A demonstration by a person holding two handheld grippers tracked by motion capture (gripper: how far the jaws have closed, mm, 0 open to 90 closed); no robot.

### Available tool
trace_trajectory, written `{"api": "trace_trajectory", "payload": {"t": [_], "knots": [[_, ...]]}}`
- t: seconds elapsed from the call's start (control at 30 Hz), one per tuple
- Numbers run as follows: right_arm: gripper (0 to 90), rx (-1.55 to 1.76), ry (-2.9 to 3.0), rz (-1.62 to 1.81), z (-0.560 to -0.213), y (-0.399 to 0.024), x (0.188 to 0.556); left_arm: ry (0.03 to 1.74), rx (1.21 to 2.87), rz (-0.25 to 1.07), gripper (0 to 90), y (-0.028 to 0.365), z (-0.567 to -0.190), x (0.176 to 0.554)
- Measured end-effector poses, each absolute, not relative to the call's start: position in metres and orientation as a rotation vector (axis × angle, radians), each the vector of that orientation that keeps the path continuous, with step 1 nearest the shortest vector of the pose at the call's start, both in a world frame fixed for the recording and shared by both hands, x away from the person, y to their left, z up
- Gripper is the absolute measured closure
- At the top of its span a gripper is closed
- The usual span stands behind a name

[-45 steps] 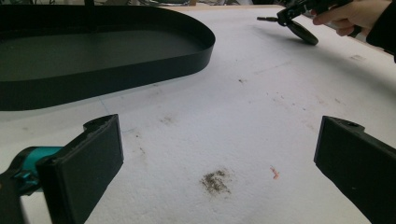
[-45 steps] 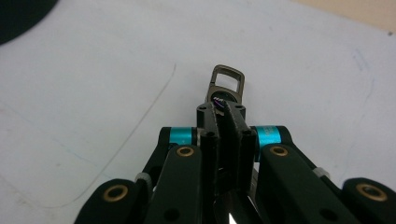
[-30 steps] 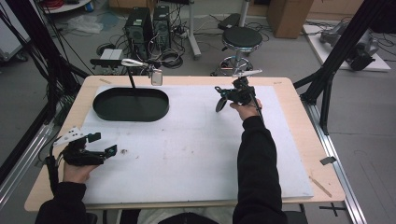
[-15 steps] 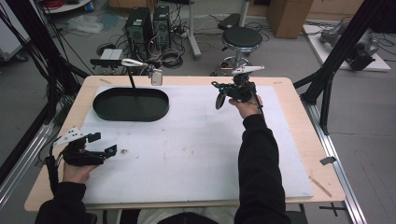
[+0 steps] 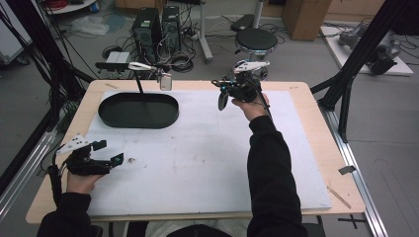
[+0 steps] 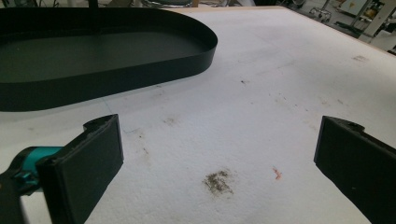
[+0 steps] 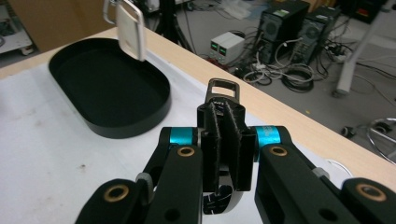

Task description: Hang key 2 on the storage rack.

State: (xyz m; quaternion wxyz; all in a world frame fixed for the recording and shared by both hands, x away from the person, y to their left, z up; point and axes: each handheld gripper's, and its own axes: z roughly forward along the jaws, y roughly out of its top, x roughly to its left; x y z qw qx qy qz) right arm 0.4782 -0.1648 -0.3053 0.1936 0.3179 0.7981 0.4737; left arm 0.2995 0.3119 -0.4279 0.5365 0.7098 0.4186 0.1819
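Cables, computer towers and a round stool crowd the floor beyond the far edge of the bench (image 5: 316, 148), whose top is covered by a white, lightly stained sheet. On its far left sits a black oval tray (image 5: 138, 111), with a thin post rising from it and a pale tag-like piece (image 5: 165, 82) dangling from an arm above the tray's right end.

Up at the far side, right of the tray, the right tongs (image 5: 223, 94) are held in the air, jaws pressed together on a dark strap-like item (image 7: 222, 98) with a metal loop at its top. What exactly it is, I can't tell from here; its lower end hangs below the jaws.

Down at the near left, the left tongs (image 5: 111, 153) rest low over the bench, jaws spread wide, nothing between them, only a dirty smudge (image 6: 217, 181) on the sheet ahead.

Now the risks, as I judge them. That item is pinched over a narrow width, so a quick swing could let it twist or slip out and drop onto the bench, or over the far edge to the floor. If the right hand heads for the tray, the post and the dangling piece stand right in the path, and a knock could set the piece swinging or tip the stand.
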Motion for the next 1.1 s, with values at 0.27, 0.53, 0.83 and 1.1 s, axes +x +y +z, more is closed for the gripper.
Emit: {"api": "trace_trajectory", "payload": {"t": [0.27,0.53,0.83,1.1], "knots": [[85.5,0.834,2.256,1.345,-0.298,-0.145,0.477,0.994,1.690,0.434,1.8,0.312,-0.428,0.299],[85.5,0.754,2.271,1.408,-0.284,-0.122,0.473,0.994,1.693,0.432,1.7,0.312,-0.428,0.300],[85.5,0.689,2.302,1.453,-0.278,-0.102,0.471,0.992,1.697,0.432,1.8,0.311,-0.428,0.300],[85.5,0.616,2.340,1.464,-0.269,-0.075,0.471,0.991,1.695,0.433,1.7,0.311,-0.428,0.300]]}}
